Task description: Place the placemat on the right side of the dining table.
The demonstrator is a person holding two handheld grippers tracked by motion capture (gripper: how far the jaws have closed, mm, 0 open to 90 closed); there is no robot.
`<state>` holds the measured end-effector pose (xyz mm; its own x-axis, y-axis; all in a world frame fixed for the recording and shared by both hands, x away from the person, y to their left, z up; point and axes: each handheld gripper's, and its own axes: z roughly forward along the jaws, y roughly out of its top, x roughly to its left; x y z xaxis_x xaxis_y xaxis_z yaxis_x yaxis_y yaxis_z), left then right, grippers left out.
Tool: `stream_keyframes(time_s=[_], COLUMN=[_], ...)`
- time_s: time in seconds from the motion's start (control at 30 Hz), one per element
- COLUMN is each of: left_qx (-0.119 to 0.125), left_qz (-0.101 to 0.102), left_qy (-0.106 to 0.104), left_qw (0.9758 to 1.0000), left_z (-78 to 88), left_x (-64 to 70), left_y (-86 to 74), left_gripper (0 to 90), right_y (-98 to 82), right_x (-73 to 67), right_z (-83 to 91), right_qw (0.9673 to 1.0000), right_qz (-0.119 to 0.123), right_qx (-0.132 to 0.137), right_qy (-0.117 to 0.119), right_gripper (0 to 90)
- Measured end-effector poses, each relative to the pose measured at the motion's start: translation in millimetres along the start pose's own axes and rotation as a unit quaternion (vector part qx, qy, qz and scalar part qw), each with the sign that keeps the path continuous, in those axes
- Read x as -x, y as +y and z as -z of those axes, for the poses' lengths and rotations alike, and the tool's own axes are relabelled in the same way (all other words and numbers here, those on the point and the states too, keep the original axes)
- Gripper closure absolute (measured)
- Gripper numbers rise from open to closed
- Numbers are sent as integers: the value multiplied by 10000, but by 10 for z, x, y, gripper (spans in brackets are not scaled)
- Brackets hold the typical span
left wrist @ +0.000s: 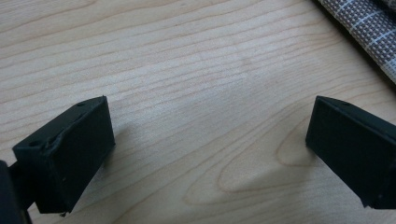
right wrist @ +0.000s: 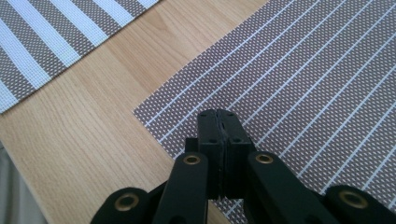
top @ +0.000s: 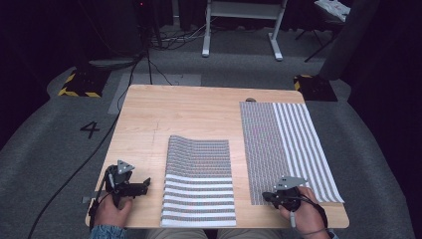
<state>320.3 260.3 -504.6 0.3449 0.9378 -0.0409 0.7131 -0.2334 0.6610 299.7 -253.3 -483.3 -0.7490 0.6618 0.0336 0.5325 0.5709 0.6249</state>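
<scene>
Wood table (top: 149, 114) carries two woven mats. Right mat (top: 286, 149) lies flat, its far and right edges flush with the table's. Right gripper (right wrist: 219, 122) sits over this mat's near left corner, jaws pressed together with nothing between them. Left gripper (left wrist: 208, 140) rests on bare wood, jaws wide, just left of the middle mat (top: 199, 181). Bare wood strip separates the mats; the far left table is open.
</scene>
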Motion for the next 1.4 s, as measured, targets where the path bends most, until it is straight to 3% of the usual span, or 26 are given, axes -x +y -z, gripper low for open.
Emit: stream_keyframes(time_s=[0.07,0.13,0.27,0.33,0.37,0.47,0.5,0.63,0.8,0.97,1.23,1.4], left_qx=[1,0,1,1,11,12,11,10,11,-1,3,11], left_qz=[1,1,0,6,13,12,11,12,12,12,11,12], left_qy=[-4,-6,2,1,19,18,17,13,13,4,4,14], left_qw=[10000,10000,10000,10000,10000,10000,10000,10000,10000,10000,10000,10000], left_z=[0,0,0,3,3,3,3,3,3,4,4,3], left_x=[0,0,1,1,4,4,4,3,3,2,2,3], left_y=[0,0,-1,-2,-5,-5,-5,-5,-5,-4,-4,-5], left_gripper=[11,11,11,11,12,12,12,12,12,11,11,11], right_y=[-1,-1,34,54,110,178,255,398,530,749,981,1090], right_x=[-9,-30,-105,-128,-179,-224,-271,-317,-371,-501,-678,-777], right_z=[1,14,78,99,147,181,201,212,219,189,60,-157], right_qw=[10000,9999,9998,9997,9991,9982,9970,9934,9909,9871,9846,9807], right_qz=[29,66,-137,-121,-92,-33,-41,-69,3,148,412,515], right_qx=[-3,-50,44,94,322,513,712,1069,1277,1490,1454,1454], right_qy=[-39,-92,143,194,255,302,315,419,417,577,875,1204], right_gripper=[893,825,716,685,604,536,467,384,365,341,321,315])
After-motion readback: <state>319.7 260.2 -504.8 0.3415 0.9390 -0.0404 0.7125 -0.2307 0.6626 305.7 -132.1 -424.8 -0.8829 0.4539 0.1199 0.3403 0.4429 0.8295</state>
